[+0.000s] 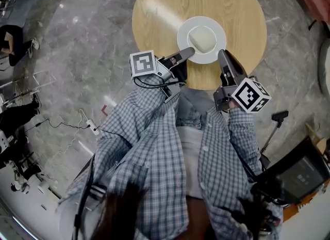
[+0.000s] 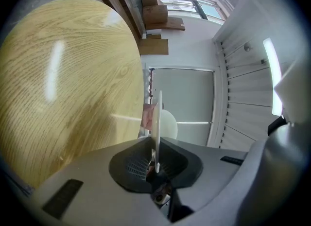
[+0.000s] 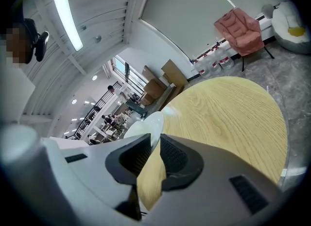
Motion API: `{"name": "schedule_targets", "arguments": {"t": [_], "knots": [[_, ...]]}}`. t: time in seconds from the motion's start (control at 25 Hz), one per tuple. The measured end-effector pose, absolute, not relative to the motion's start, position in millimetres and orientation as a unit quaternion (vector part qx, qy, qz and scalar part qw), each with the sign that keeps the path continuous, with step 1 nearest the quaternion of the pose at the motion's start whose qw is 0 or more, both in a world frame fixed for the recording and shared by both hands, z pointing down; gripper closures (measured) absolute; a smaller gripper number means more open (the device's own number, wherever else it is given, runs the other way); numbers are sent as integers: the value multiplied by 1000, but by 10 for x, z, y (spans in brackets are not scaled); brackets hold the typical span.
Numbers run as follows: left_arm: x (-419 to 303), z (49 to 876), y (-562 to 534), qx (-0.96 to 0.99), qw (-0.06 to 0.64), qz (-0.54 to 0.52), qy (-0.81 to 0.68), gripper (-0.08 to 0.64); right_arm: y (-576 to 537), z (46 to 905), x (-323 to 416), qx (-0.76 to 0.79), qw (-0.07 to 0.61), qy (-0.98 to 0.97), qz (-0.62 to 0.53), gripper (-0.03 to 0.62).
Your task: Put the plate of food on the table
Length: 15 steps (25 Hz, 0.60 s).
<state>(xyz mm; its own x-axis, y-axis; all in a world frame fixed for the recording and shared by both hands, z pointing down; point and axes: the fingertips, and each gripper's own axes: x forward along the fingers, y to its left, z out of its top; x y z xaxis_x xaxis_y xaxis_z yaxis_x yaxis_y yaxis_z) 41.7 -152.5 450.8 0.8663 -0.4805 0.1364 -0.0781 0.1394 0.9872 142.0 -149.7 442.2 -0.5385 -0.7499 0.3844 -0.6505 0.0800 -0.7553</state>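
The white plate [image 1: 184, 31], carrying a pale rounded portion of food [image 1: 202, 38], sits level over the near half of the round wooden bench [image 1: 165, 6]; whether it rests on the surface cannot be confirmed. The left gripper [image 1: 188, 53] is clenched on its near-left rim and the right gripper [image 1: 223, 56] grasps the near-right rim. Holding opposite edges likely keeps the plate level so the food does not slide.
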Motion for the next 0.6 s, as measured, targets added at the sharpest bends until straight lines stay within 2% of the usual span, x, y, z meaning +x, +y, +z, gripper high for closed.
{"name": "schedule_targets", "arguments": {"t": [0.6], "knots": [[442, 5114, -1640, 616, 745, -97, -237, 531, -1653, 4933, 1454, -484, 5, 722, -495, 525]]}}
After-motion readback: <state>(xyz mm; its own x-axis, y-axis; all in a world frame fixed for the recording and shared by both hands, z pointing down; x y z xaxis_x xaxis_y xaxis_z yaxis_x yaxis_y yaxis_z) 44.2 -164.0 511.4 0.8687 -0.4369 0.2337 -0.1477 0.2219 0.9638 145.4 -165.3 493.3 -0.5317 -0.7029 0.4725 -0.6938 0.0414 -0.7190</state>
